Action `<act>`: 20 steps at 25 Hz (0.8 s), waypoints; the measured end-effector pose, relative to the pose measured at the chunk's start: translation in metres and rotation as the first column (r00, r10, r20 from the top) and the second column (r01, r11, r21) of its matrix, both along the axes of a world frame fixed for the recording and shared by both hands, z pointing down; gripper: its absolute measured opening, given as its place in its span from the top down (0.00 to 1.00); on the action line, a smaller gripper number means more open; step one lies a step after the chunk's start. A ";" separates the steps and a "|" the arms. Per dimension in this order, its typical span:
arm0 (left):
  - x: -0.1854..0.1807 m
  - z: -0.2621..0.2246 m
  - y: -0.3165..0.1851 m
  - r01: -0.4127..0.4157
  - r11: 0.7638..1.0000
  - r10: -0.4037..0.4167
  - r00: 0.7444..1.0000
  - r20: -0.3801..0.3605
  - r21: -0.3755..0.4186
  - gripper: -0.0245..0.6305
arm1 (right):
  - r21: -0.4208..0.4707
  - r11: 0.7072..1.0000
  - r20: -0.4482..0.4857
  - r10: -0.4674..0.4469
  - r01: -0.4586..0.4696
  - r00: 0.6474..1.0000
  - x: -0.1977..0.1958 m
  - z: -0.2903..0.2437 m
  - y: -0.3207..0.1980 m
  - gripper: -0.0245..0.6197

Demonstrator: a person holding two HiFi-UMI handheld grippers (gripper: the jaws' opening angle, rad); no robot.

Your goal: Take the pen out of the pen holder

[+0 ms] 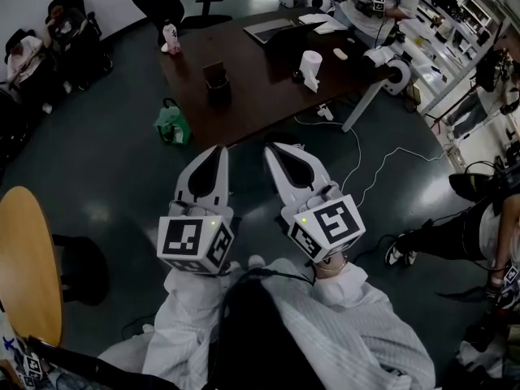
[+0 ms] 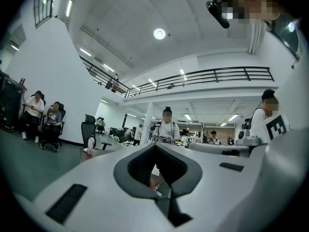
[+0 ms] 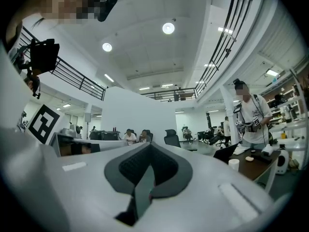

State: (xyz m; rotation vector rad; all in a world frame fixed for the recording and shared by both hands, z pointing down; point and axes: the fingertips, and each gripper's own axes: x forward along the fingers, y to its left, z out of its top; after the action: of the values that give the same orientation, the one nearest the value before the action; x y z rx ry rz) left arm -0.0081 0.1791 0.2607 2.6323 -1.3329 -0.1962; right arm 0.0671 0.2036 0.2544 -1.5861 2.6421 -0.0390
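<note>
A black pen holder stands on the dark brown table, far ahead of both grippers. At this distance I cannot make out a pen in it. My left gripper and right gripper are held side by side close to my chest, over the floor, pointing level toward the table. Both are shut with nothing between their jaws. The left gripper view looks past that gripper's closed jaws at the table's left end. In the right gripper view, its closed jaws face across the room.
On the table are a pink bottle, a white paper roll and a laptop. A green bag sits on the floor before the table, cables trail to the right, and a round wooden table is at my left. People stand around.
</note>
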 end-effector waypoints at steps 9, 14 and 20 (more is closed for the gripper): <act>0.019 0.006 -0.015 0.023 1.000 -0.022 0.999 0.023 -0.015 0.96 | -0.024 0.999 0.007 -0.039 0.039 0.999 0.012 0.007 -0.018 0.96; 0.017 0.013 -0.048 0.041 0.999 -0.041 0.999 0.026 -0.024 0.96 | -0.046 0.998 0.005 -0.049 0.049 0.999 0.013 0.018 -0.050 0.96; 0.002 0.025 -0.127 0.035 0.999 -0.034 0.999 0.020 -0.033 0.96 | -0.060 0.998 0.012 -0.031 0.031 0.999 0.005 0.031 -0.126 0.96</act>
State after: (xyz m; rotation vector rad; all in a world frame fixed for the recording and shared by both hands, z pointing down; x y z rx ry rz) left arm -0.0062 0.0522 0.2856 2.5920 -1.3760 -0.1521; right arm 0.0723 0.0773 0.2854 -1.5575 2.6820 -0.1294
